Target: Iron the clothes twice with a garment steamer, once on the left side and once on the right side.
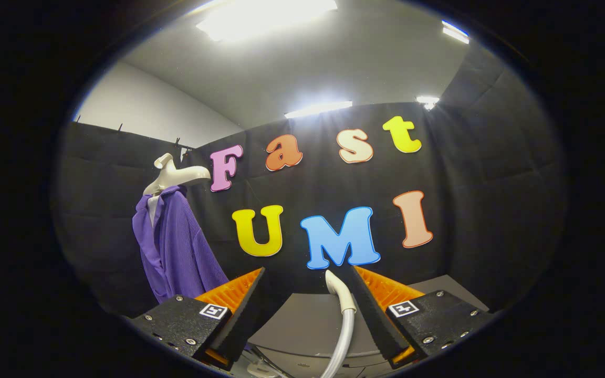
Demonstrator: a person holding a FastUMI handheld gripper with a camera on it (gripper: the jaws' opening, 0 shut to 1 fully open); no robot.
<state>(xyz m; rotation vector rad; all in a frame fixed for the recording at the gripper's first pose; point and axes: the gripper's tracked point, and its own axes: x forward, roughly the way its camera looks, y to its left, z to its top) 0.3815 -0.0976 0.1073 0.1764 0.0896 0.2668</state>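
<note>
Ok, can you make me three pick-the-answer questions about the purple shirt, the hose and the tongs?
1. Where does the purple garment hang?
A. On a white hanger stand
B. Between the tongs
C. On the table

2. What colour is the hose?
A. Purple
B. White
C. Green

3. How are the tongs set?
A. Shut on the garment
B. Shut on nothing
C. Open

Answers:
1 A: it drapes from the white hanger stand, off beyond the left finger.
2 B: the white hose curves up between the fingers, close against the right one.
3 C: the tongs show a wide gap and do not clamp the hose.
</note>
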